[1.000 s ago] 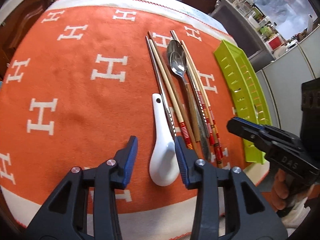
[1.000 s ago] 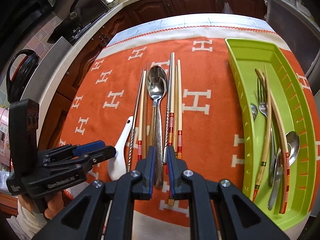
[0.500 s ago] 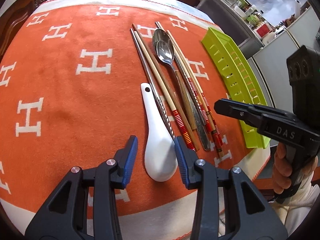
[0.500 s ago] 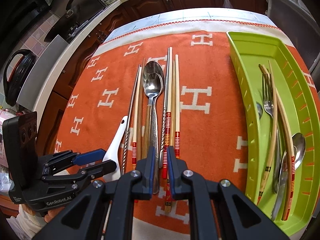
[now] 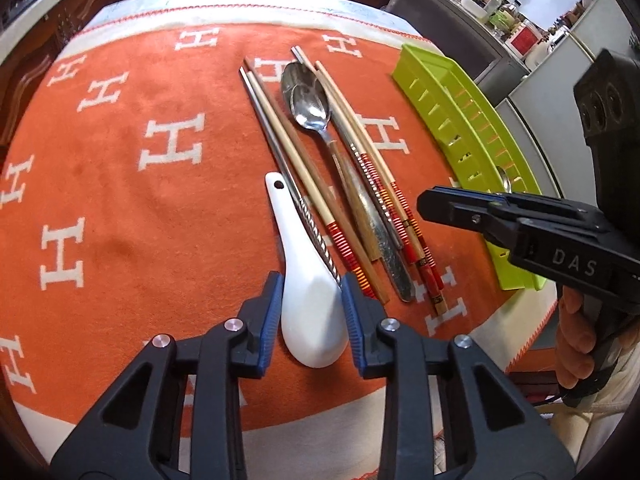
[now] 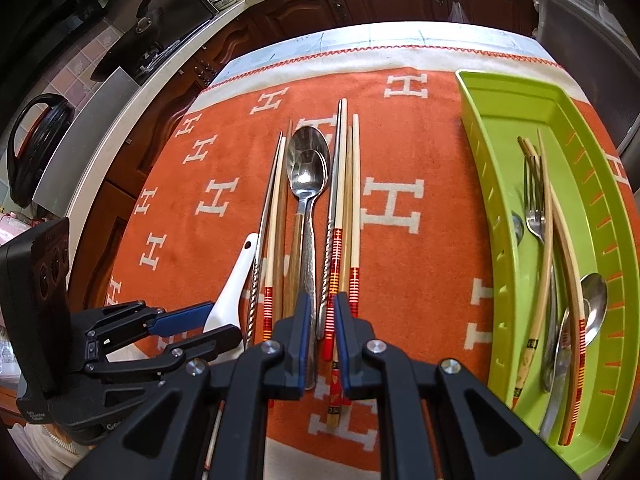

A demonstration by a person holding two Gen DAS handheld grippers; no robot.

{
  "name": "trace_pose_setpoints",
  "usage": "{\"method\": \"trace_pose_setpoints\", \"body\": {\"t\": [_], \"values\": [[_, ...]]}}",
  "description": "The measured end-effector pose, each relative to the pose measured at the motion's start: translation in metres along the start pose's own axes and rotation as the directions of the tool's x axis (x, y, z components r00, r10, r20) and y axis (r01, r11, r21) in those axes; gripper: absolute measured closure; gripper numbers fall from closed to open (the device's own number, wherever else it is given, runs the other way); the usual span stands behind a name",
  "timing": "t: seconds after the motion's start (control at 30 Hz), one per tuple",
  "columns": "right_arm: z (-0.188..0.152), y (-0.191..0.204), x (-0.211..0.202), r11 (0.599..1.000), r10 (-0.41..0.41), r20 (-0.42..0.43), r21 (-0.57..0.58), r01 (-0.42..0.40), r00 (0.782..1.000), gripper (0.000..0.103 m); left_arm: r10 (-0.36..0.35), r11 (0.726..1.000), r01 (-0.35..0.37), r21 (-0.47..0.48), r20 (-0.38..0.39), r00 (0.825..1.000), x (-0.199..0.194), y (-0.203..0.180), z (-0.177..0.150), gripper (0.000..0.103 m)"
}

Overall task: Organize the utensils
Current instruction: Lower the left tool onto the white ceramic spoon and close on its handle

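"DAS" lettering on right claw (image 5: 430,204); H-patterned orange cloth (image 5: 120,200)

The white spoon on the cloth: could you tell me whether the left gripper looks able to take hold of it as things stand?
Probably yes. The left gripper already straddles the bowl of the white spoon, its jaws having just been closing on it, and nothing lies between them.

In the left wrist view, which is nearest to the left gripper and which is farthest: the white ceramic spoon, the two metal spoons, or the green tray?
1. White ceramic spoon: its bowl lies between the fingers of the left gripper, whose jaws have just been closing.
2. Metal spoons: up the orange cloth, in the middle of the row.
3. Green tray: far right, at the cloth's edge.
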State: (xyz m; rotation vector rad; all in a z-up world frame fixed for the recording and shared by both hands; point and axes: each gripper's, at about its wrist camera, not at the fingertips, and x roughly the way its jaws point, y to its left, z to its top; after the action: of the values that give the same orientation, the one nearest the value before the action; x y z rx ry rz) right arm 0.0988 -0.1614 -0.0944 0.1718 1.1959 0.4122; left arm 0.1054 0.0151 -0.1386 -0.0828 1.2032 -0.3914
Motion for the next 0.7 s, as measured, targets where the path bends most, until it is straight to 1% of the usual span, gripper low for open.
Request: {"method": "trace_pose_setpoints", "body": {"t": [0.03, 0.07, 0.1, 0.17, 0.33, 0.57, 0.63, 0.7], "values": [[0.000, 0.000, -0.001, 1.000, 0.000, 0.002, -0.001, 0.000, 1.000, 0.092, 0.002, 1.000, -0.002, 0.010, 0.006, 1.000, -0.002, -0.003, 0.000, 0.082], [0.000, 0.000, -0.001, 1.000, 0.001, 0.003, -0.001, -0.001, 1.000, 0.092, -0.009, 1.000, 0.008, 0.021, 0.015, 1.000, -0.004, -0.006, 0.001, 0.089], [-0.001, 0.000, -0.001, 1.000, 0.001, 0.003, -0.001, -0.001, 1.000, 0.092, -0.011, 1.000, 0.010, 0.028, 0.015, 1.000, -0.005, -0.007, 0.001, 0.090], [-0.001, 0.000, -0.001, 1.000, 0.002, 0.003, -0.001, -0.002, 1.000, 0.091, 0.006, 0.999, -0.006, 0.045, 0.012, 1.000, -0.004, -0.012, 0.002, 0.090], [-0.002, 0.000, -0.001, 1.000, 0.009, 0.003, -0.002, -0.009, 1.000, 0.092, 0.004, 0.999, -0.004, 0.052, 0.001, 1.000, 0.000, -0.017, 0.004, 0.090], [0.004, -0.004, 0.001, 0.999, 0.027, 0.004, 0.017, -0.027, 1.000, 0.092, 0.022, 0.998, -0.020, 0.066, -0.031, 0.999, 0.014, -0.025, 0.000, 0.090], [0.009, -0.005, 0.003, 0.999, 0.038, 0.009, 0.025, -0.038, 0.999, 0.092, 0.020, 0.998, -0.018, 0.059, -0.030, 0.999, 0.016, -0.025, -0.001, 0.093], [0.015, -0.006, 0.004, 0.998, 0.050, 0.011, 0.038, -0.050, 0.999, 0.092, 0.036, 0.998, -0.035, 0.055, -0.021, 0.999, 0.015, -0.024, 0.000, 0.095]]}}
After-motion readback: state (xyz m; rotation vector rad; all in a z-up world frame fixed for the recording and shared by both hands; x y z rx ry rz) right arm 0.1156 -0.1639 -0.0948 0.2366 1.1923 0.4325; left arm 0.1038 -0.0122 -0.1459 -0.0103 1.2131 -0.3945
